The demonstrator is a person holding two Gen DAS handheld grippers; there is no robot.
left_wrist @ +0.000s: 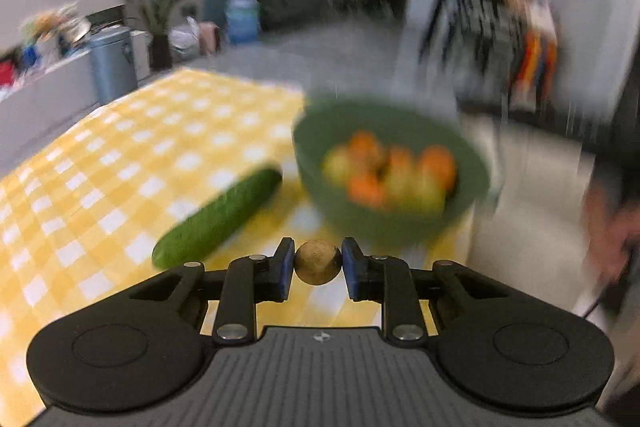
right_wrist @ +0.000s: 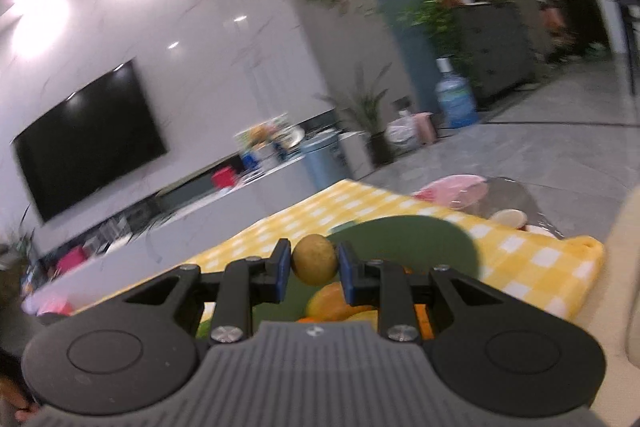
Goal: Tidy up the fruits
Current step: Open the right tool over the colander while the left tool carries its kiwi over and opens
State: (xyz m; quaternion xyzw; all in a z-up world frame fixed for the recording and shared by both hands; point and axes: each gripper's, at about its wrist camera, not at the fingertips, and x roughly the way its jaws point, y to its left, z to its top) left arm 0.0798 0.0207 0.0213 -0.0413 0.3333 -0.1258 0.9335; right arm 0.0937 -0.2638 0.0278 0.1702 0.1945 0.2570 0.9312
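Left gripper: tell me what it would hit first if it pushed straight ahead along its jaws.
Probably the green bowl. The left gripper, shut on a small brown fruit, points at the bowl's near wall; the cucumber lies off to the left. Depth is blurred.

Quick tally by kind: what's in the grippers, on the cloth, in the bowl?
Small brown round fruit held in grippers: 2 (left, right)
Cucumber on the cloth: 1
Green bowl: 1
Orange fruit in the bowl: about 4, blurred
Yellow-green fruit in the bowl: about 3, blurred
Total: about 11
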